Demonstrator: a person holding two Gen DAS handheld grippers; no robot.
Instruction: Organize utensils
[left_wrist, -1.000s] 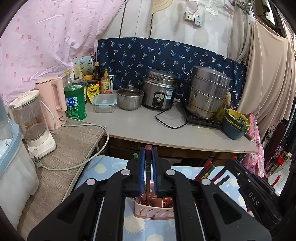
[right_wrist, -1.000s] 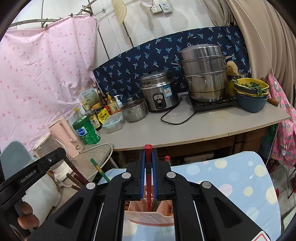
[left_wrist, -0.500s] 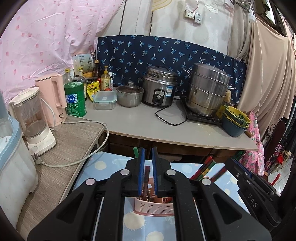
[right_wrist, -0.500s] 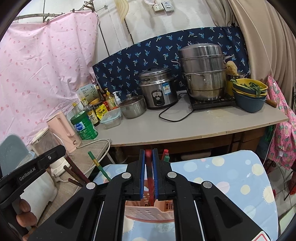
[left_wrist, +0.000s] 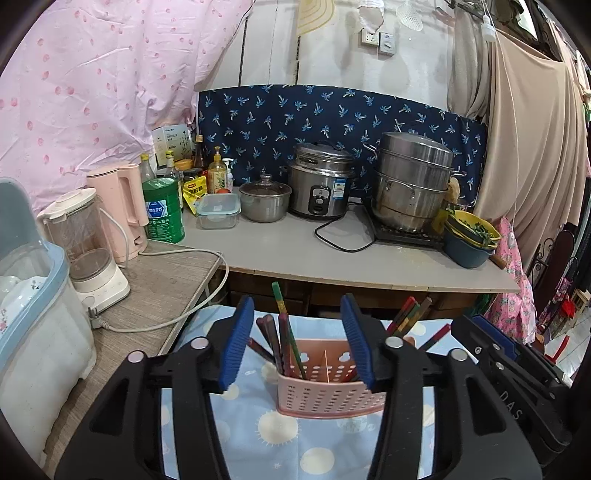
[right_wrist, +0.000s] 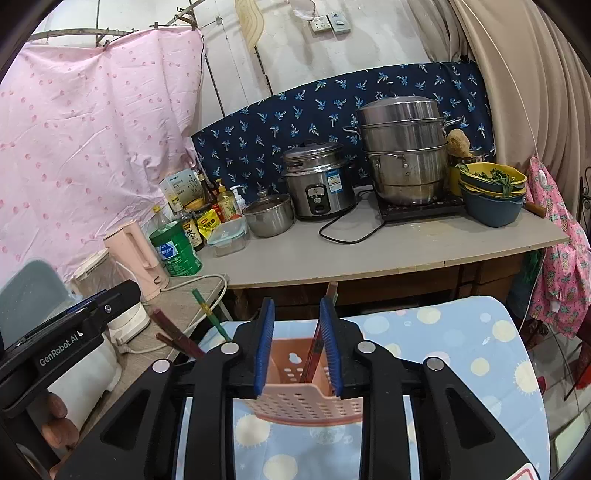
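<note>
A pink perforated utensil holder (left_wrist: 325, 387) stands on a blue sun-patterned cloth (left_wrist: 280, 435). Several dark red and green chopsticks (left_wrist: 284, 339) stand in its left compartment, and more (left_wrist: 408, 317) lean out of its right side. My left gripper (left_wrist: 297, 341) is open and empty just above the holder. In the right wrist view the holder (right_wrist: 303, 391) sits below my right gripper (right_wrist: 297, 345), which is open, with a red chopstick (right_wrist: 316, 343) standing in the holder beside its right finger.
A grey counter (left_wrist: 332, 254) behind holds a rice cooker (left_wrist: 321, 184), steamer pot (left_wrist: 413, 184), small pot (left_wrist: 264, 201), bowls (left_wrist: 469, 240), bottles and a green can (left_wrist: 164, 210). A blender (left_wrist: 88, 251), pink kettle (left_wrist: 120, 206) and dish container (left_wrist: 33, 314) stand at left.
Both grippers were shut on chopsticks held over the holder. Both have opened, and the chopsticks have dropped into the holder.
</note>
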